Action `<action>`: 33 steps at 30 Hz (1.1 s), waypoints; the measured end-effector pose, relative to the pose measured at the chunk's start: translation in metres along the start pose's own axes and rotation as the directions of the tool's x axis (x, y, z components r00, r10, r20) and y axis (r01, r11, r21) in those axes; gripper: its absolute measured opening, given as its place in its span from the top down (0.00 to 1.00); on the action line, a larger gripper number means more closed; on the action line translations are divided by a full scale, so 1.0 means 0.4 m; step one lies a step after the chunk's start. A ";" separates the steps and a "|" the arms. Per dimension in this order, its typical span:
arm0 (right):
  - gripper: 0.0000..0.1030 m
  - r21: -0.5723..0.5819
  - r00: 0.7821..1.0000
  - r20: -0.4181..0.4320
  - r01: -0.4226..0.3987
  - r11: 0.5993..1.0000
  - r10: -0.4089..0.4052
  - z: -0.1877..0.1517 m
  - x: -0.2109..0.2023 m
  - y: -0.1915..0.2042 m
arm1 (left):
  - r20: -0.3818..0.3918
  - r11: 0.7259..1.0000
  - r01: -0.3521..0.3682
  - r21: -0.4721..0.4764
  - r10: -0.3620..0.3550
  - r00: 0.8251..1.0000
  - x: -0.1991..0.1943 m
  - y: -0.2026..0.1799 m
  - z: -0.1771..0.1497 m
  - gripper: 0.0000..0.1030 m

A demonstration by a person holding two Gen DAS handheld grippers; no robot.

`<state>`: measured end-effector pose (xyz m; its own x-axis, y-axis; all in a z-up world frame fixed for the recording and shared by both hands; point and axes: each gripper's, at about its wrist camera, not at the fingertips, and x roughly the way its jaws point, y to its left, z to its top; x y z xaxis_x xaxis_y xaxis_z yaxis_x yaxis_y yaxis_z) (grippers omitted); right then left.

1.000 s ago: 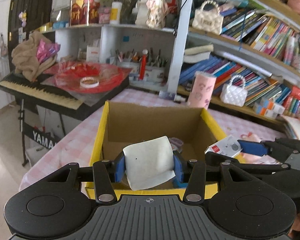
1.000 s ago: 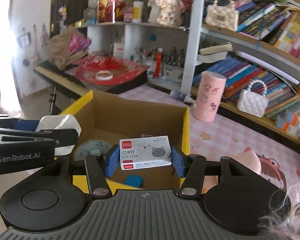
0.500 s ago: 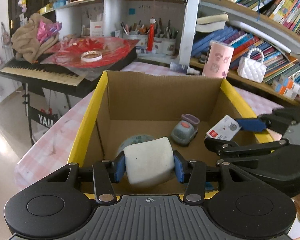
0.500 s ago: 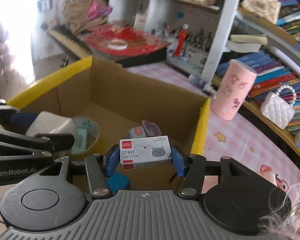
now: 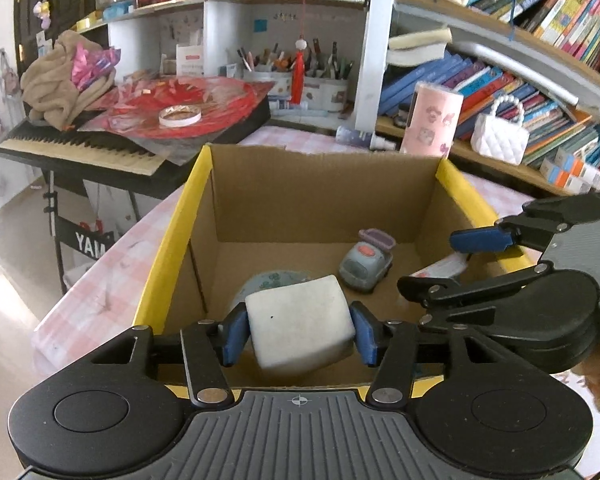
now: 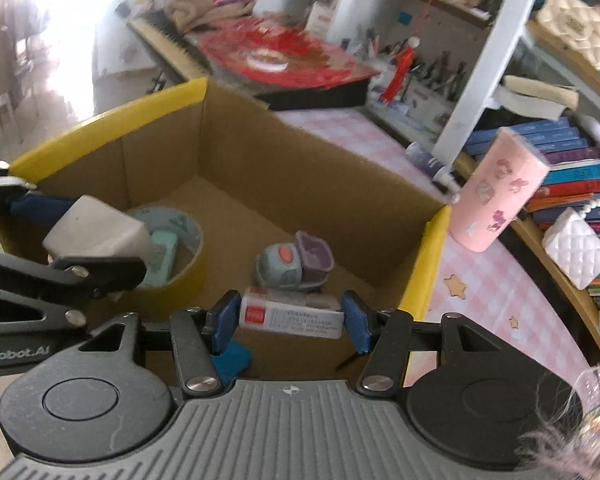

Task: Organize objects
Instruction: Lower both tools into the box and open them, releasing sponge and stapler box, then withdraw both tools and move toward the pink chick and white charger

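A cardboard box with a yellow rim (image 5: 172,240) (image 6: 108,120) stands open on the pink checked table. My left gripper (image 5: 300,334) hangs over its near left part. Its jaws are opening, and the blue pads still touch a soft white block (image 5: 300,320) (image 6: 96,232) between them. My right gripper (image 6: 288,318) is shut on a white staple box with a red label (image 6: 292,316), low inside the box at its near right. On the box floor lie a grey-blue toy car (image 5: 366,258) (image 6: 292,260) and a tape roll (image 6: 172,248) with a teal piece inside.
A pink cup (image 6: 496,196) and a white quilted bag (image 6: 576,248) stand to the right of the box. Bookshelves run along the back and right. A keyboard (image 5: 84,148) under red sheets stands off the table at the back left. A small blue thing (image 6: 232,360) lies in the box's near corner.
Both grippers came forward and down over the box opening. The right one rolled, so the staple box now shows its edge. The left pads stand slightly wider around the block.
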<state>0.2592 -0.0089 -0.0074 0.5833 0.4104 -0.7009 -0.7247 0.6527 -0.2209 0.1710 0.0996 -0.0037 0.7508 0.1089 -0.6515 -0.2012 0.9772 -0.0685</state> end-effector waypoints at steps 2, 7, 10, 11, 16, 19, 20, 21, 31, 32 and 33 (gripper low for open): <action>0.48 0.032 0.999 0.034 0.006 0.999 -0.007 -0.005 -0.021 -0.004 | 0.049 1.000 -0.009 -0.004 0.010 0.999 -0.026 0.002 0.001 0.31; 0.46 0.112 0.995 0.091 0.025 0.993 -0.035 -0.006 -0.080 -0.014 | 0.159 1.000 -0.002 -0.006 0.003 0.987 -0.094 0.007 0.010 0.22; 0.45 0.150 0.989 0.125 0.054 0.987 -0.073 -0.010 -0.124 -0.004 | 0.197 1.000 0.006 -0.011 -0.004 0.980 -0.133 0.009 0.009 0.20; 0.43 0.167 0.987 0.136 0.063 0.984 -0.087 -0.013 -0.140 -0.001 | 0.204 1.000 0.010 -0.014 -0.007 0.979 -0.145 0.011 0.006 0.19; 0.41 0.264 0.973 0.166 0.111 0.958 -0.158 -0.044 -0.211 0.016 | 0.218 1.000 0.022 -0.016 -0.018 0.976 -0.193 0.023 -0.021 0.19; 0.41 0.318 0.964 0.168 0.142 0.937 -0.203 -0.070 -0.249 0.032 | 0.210 1.000 0.018 -0.011 -0.015 0.977 -0.215 0.035 -0.044 0.18; 0.41 0.332 0.961 0.167 0.155 0.931 -0.219 -0.080 -0.259 0.040 | 0.206 1.000 0.018 -0.010 -0.016 0.978 -0.221 0.038 -0.053 0.18; 0.41 0.341 0.959 0.164 0.164 0.926 -0.230 -0.090 -0.267 0.050 | 0.202 1.000 0.018 -0.009 -0.016 0.979 -0.228 0.042 -0.063 0.18; 0.42 0.434 0.958 0.088 0.209 0.876 -0.272 -0.212 -0.343 0.171 | 0.122 1.000 0.020 -0.016 -0.018 0.992 -0.266 0.063 -0.172 0.15; 0.41 0.438 0.958 0.075 0.216 0.873 -0.275 -0.223 -0.348 0.182 | 0.115 1.000 0.018 -0.010 -0.017 0.993 -0.269 0.063 -0.181 0.15; 0.41 0.440 0.959 0.063 0.223 0.870 -0.278 -0.233 -0.351 0.191 | 0.108 1.000 0.017 -0.004 -0.016 0.994 -0.273 0.063 -0.191 0.15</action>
<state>0.0876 -0.0758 0.0108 0.7835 0.2526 -0.5677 -0.3393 0.9393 -0.0504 0.0358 0.0982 0.0081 0.8174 0.1123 -0.5650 -0.1912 0.9781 -0.0822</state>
